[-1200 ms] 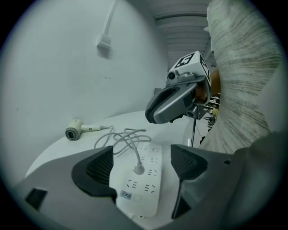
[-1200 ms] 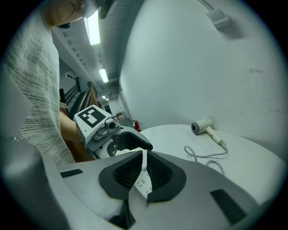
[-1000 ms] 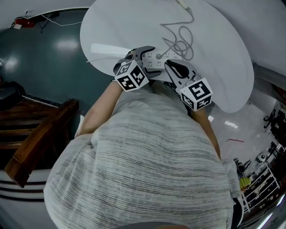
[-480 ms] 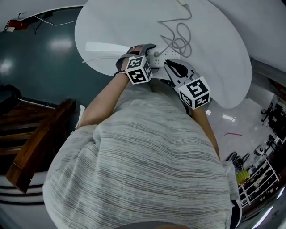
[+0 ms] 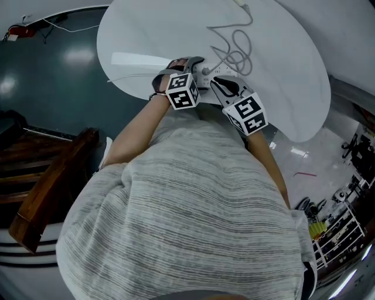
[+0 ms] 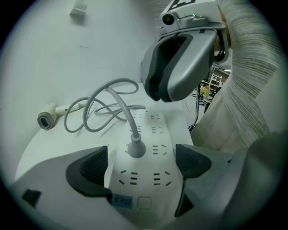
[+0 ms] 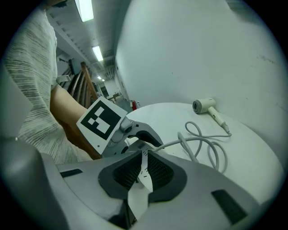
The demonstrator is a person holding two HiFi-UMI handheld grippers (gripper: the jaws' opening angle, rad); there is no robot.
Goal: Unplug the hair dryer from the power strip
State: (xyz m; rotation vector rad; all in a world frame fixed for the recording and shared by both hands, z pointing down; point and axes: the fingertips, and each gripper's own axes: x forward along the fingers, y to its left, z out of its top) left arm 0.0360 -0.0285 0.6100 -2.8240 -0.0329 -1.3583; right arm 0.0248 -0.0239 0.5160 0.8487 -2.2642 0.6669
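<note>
A white power strip [image 6: 153, 130] lies near the front edge of a round white table [image 5: 140, 35]. The hair dryer's grey plug [image 6: 135, 148] sits in one of its sockets. The cable [image 6: 119, 82] runs off in loose loops to the white hair dryer [image 6: 46, 120], which lies farther back. My left gripper [image 6: 141, 158] is open and low over the strip's near end. Its jaws have just been opening, and the strip lies between the pads [image 6: 90, 168]. My right gripper [image 7: 142, 155] hangs shut just above the strip [image 5: 220, 73], close beside the left gripper [image 5: 193, 69].
A small white block [image 6: 78, 8] rests far back on the table. Dark wooden furniture [image 5: 53, 187] stands on the green floor at left. A cluttered rack [image 5: 340, 228] is at lower right. The person's striped shirt fills the head view's lower half.
My left gripper came down over the strip's end, and its marker cube has rolled. Within the last half second my right gripper also dropped toward the strip.
</note>
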